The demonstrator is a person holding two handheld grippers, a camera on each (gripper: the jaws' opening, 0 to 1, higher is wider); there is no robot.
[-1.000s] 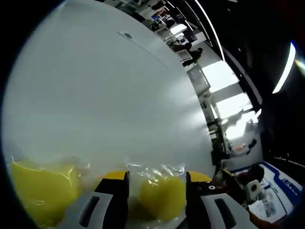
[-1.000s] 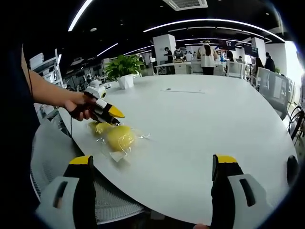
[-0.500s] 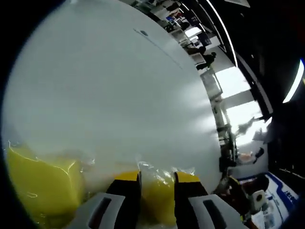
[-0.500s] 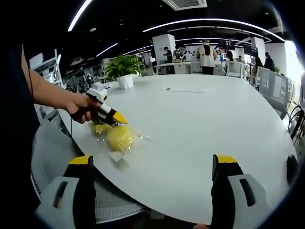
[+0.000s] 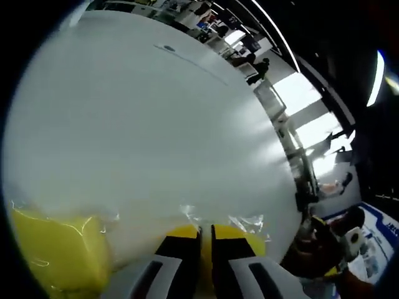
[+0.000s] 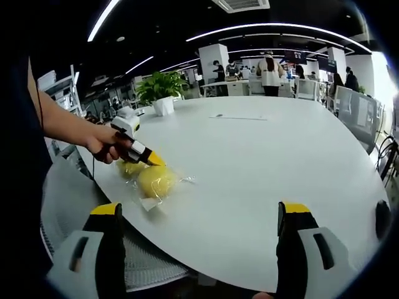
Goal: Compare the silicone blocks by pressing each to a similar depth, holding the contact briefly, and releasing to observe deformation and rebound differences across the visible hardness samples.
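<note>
The two yellow silicone blocks lie in clear wrapping close to the near left edge of the big white tabletop (image 6: 262,162), just in from where the rim curves round. The left gripper (image 6: 146,157), held in a person's hand (image 6: 106,142), comes in over that edge and its yellow tips sit on the smaller block (image 6: 132,167), right beside the rounder block (image 6: 156,180). In the left gripper view the left gripper (image 5: 206,240) has its jaws nearly together, only a thin dark slit between them, with a strip of yellow block (image 5: 246,240) and crinkled wrapping showing at the tips; whether the jaws pinch the block or merely press into it I cannot tell. A larger yellow block (image 5: 56,249) lies to the left of those jaws. The right gripper (image 6: 199,215) hangs off the near edge of the tabletop with its jaws spread wide and nothing between them. Beyond the blocks the tabletop runs wide and bare toward its far rim, where a potted plant (image 6: 161,90) stands and a thin flat item (image 6: 240,117) lies.
</note>
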